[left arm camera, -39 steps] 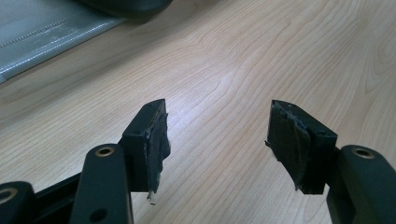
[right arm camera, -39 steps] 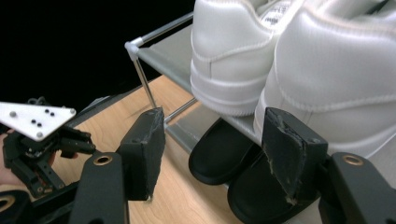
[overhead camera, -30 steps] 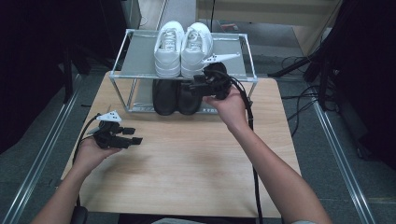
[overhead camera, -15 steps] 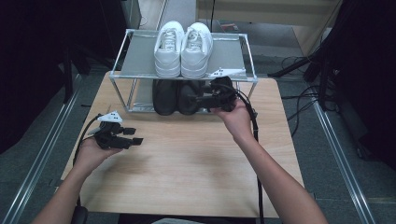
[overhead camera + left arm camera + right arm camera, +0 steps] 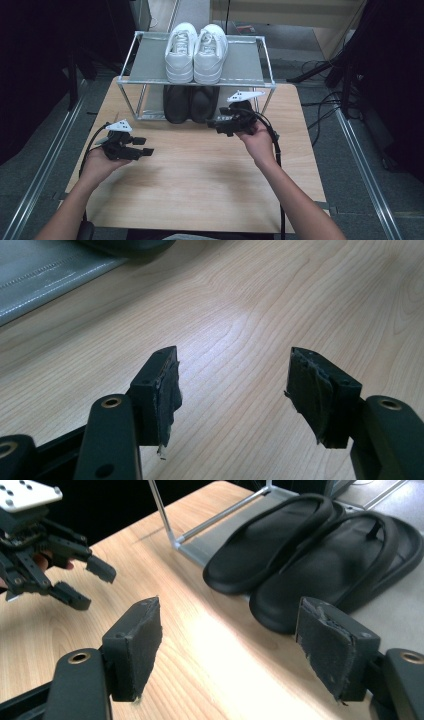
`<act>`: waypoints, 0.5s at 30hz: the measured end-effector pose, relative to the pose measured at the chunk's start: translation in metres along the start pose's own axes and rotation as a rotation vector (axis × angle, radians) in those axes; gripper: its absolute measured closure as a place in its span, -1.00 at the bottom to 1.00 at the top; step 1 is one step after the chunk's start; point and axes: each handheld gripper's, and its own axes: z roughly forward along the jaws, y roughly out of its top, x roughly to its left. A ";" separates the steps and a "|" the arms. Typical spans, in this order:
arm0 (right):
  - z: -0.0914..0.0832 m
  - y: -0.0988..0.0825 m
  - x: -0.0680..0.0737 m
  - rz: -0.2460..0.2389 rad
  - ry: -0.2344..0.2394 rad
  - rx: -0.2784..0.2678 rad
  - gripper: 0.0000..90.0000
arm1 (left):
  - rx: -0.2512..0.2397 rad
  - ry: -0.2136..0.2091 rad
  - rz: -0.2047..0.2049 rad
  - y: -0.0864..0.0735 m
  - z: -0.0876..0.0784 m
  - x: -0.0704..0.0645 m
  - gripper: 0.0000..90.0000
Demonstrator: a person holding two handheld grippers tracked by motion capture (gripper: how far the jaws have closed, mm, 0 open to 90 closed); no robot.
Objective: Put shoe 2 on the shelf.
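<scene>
High view: wooden table on grey floor, dark surroundings; black flip-flops lie lengthwise, toes towards the person (under the rack); right gripper just opened, left gripper open, both empty

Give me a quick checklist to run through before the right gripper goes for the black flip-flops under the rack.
1. Right gripper jaws open, having just been opening, nothing between them: ok.
2. Black flip-flops side by side on the lower shelf, toes toward the gripper: ok.
3. Right gripper lined up on one flip-flop: not ok, it sits in front of the pair.
4. Left gripper open and apart from the rack: ok.
5. White sneakers steady on the top shelf: ok.
</scene>
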 end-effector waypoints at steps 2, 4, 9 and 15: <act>-0.001 -0.006 0.000 0.003 0.000 0.008 -0.39 | 0.001 0.001 0.004 0.000 0.000 0.000 -0.15; -0.002 -0.013 -0.001 -0.003 0.000 0.006 -0.40 | 0.003 -0.001 0.005 0.000 0.001 0.000 -0.15; -0.008 -0.030 -0.003 0.008 -0.005 0.004 -0.40 | 0.006 0.000 0.008 0.000 0.001 -0.001 -0.15; -0.015 -0.044 -0.002 0.018 -0.006 0.002 -0.40 | 0.003 0.001 0.006 0.000 0.001 -0.001 -0.15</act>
